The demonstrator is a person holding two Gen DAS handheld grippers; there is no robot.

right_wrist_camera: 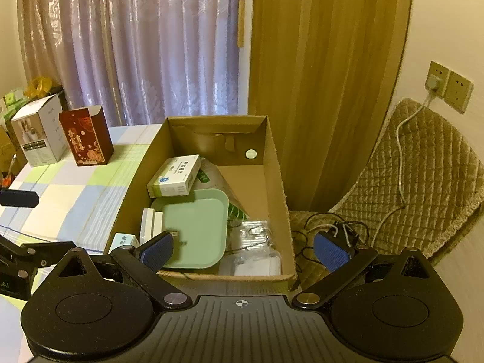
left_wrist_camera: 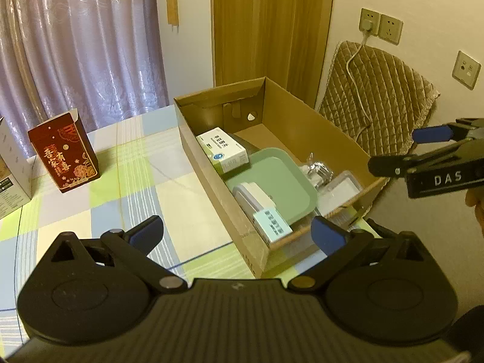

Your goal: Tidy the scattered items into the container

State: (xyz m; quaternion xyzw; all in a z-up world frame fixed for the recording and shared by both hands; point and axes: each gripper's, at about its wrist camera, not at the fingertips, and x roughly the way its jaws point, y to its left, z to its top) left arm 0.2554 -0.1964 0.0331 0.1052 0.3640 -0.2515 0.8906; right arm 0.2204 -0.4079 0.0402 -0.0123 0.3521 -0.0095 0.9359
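Both claws are hanging spread wide and holding nothing: the left claw is hovering over the near corner of the cardboard box, and the right claw is hovering above the box's near end wall, looking straight down its length.

The box is sitting on the checked worktop along its right edge, and it is already carrying a good load: a green tray lying flat in the middle, a white medicine carton leaning toward the far end, a slim white case against the left wall, a small pale-blue carton at the near corner, and some clear plastic packets on the right.

Still standing out on the worktop, well apart from the box, are a dark red gift carton and, beside it, a white product box. Whether those count as the scattered items I cannot say for sure, but they look like what is left.

If so, the left claw is the nearer one. It should be swinging across, straddling the red carton's narrow sides low enough that it is not tipping, then closing gently, since the open-topped cardboard will likely crush. Setting it in the free far-right floor of the box should keep it from unsettling the tray.
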